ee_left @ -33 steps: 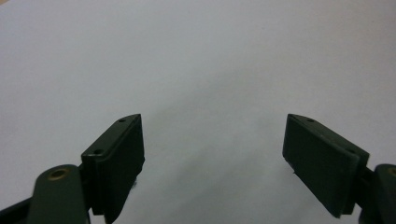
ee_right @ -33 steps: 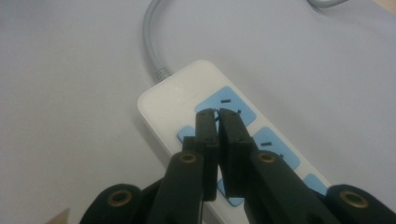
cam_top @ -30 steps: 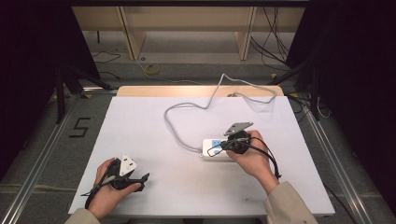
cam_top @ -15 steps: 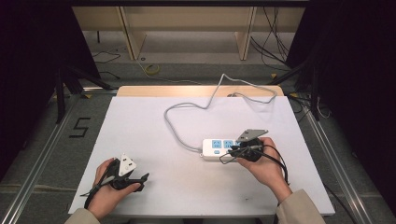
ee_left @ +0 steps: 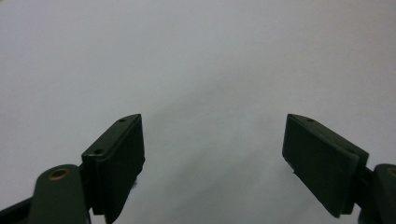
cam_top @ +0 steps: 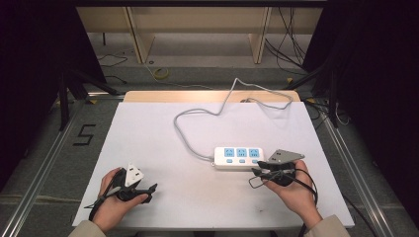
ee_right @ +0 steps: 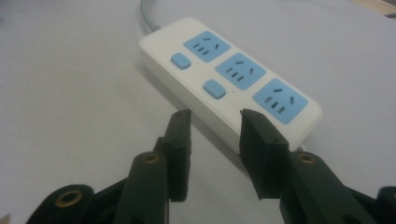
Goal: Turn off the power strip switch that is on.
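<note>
The white plastic power strip with three blue sockets (cam_top: 238,157) lies on the white table (cam_top: 163,133), just ahead of the right gripper (ee_right: 215,122), whose jaws have just been opening and hold nothing. The left gripper (ee_left: 212,140) gapes wide over bare tabletop.

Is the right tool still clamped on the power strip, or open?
Open. The right tool has just been opening; its jaws stand apart just short of the power strip, nothing between them.

Readable marks: one. A black numeral "5" (cam_top: 85,134), marked on the grey floor to the left of the table (cam_top: 148,123). Nothing legible is printed on the power strip (cam_top: 239,158) in the high or right gripper view.
</note>
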`<state>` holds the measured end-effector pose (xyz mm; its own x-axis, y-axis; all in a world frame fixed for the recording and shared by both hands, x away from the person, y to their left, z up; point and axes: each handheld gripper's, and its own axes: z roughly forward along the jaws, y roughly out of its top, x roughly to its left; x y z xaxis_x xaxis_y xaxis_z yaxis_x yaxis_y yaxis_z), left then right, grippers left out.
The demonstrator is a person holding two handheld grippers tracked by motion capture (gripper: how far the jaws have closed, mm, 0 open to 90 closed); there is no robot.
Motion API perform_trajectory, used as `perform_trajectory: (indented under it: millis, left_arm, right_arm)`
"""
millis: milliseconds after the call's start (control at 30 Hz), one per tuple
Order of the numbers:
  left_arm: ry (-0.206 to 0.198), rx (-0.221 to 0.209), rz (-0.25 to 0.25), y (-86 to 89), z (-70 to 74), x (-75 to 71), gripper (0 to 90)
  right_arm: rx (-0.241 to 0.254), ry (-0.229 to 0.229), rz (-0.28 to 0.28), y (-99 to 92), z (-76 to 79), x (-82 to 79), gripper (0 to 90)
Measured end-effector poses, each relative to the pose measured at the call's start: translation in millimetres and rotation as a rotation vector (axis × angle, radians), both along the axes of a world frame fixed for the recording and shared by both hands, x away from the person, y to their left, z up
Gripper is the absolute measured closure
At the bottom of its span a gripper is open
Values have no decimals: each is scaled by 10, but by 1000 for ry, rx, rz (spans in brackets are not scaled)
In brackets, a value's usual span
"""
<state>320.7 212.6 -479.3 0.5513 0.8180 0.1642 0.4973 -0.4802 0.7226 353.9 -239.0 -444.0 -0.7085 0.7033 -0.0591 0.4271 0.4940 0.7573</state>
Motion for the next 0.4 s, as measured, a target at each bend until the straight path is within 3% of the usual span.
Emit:
perform_trajectory:
  millis: [400]
  left_arm:
    - [9, -5, -10, -37, -15, 5, 205]
  right_arm:
    - [49, -18, -26, -150, -109, -165, 541]
